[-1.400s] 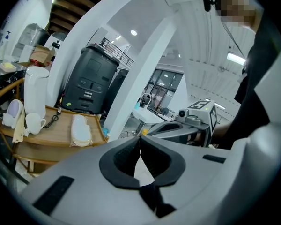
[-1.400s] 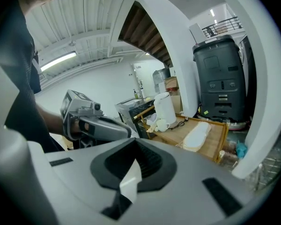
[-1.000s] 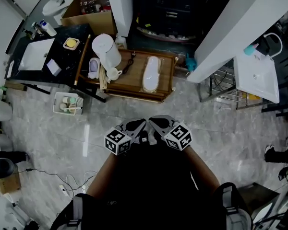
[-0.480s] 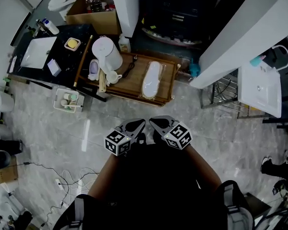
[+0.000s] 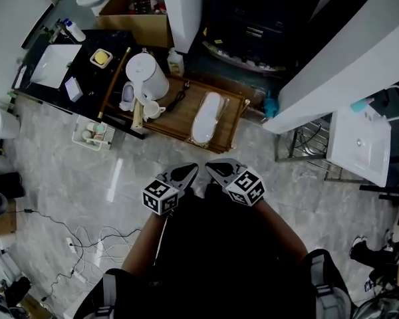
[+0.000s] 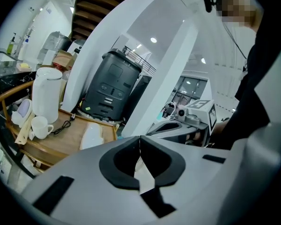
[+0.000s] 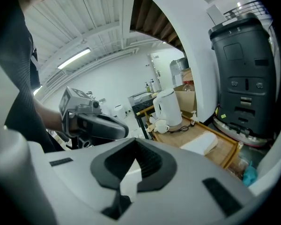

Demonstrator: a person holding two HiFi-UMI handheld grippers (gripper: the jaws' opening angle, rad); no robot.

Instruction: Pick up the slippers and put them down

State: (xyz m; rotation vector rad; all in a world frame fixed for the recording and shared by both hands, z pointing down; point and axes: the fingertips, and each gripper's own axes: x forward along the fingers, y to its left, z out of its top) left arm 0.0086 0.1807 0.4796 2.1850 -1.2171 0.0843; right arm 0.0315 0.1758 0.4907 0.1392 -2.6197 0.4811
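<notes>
Both grippers are held close in front of the person's body, side by side and well short of the slippers. The left gripper (image 5: 187,172) has its jaws pressed together with nothing between them, as its own view shows (image 6: 140,138). The right gripper (image 5: 211,167) is likewise fully closed and empty (image 7: 135,142).

The slippers (image 5: 207,116) lie on the wooden tray (image 5: 176,119) ahead, towards its right half; they read as one pale, elongated shape, and whether it is one slipper or a stacked pair cannot be told. From the left gripper view they sit at the tray's near right corner (image 6: 91,136); the right gripper view shows them there too (image 7: 199,143).

The same tray carries a white kettle (image 5: 147,76) at its left end, a white cup (image 5: 153,109) just beside it, a dark cable (image 5: 180,94) and a small lilac object (image 5: 128,94).

On the floor left of the tray stands a wire basket (image 5: 93,133) with a few small round items inside. On the black counter (image 5: 86,78) behind it, a small square dish (image 5: 101,58) holds something yellow. A cardboard box (image 5: 138,20) further back contains items too small to make out
</notes>
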